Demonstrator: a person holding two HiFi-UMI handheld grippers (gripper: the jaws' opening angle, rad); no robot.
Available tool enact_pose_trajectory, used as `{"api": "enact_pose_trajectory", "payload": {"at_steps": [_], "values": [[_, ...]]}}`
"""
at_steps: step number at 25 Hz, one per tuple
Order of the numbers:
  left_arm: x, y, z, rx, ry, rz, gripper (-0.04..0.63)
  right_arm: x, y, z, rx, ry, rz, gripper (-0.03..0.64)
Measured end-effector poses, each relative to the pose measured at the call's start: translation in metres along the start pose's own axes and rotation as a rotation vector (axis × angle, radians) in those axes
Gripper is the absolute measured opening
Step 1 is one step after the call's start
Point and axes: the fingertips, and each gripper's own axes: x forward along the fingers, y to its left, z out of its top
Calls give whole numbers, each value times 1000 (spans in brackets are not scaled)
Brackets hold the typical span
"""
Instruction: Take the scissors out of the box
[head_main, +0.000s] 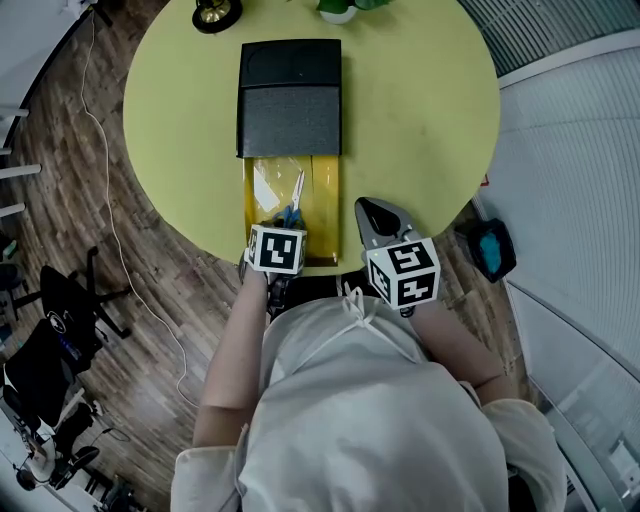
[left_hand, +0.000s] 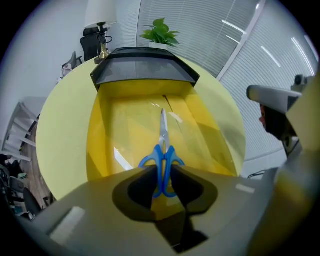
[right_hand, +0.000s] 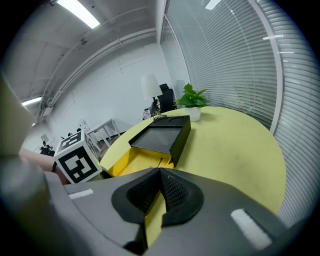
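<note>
Blue-handled scissors lie in the yellow drawer, blades pointing at the black box sleeve from which the drawer is slid out. My left gripper points steeply down over the handles. Its jaws are open; the lower ends of the blue loops show in the gap and their outer sides are hidden behind the fingers. My right gripper hovers just right of the drawer's front corner, shut, with nothing held.
The round yellow-green table ends just in front of the drawer, at the person's body. A potted plant and a black-and-gold object stand at the far rim. A teal bag lies on the floor, right.
</note>
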Motion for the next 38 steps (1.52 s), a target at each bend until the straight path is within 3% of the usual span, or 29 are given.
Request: {"api": "enact_pose_trajectory", "payload": {"at_steps": [16,25,30,38], "values": [[-6,-2,-4,27,-52,-53,91,-15,13,5,14,-12,0,0],[-41,-5,2,-14,-170,-51,89,-25,22,1,-8,-24,-22,0],[-79,-20,16,-14,-314,-63,89,-38,29,3,-11,-40,-27,0],[-164,-35,72,36,-666,-19,89,-64,37,47,-40,-166,-38,0]]}}
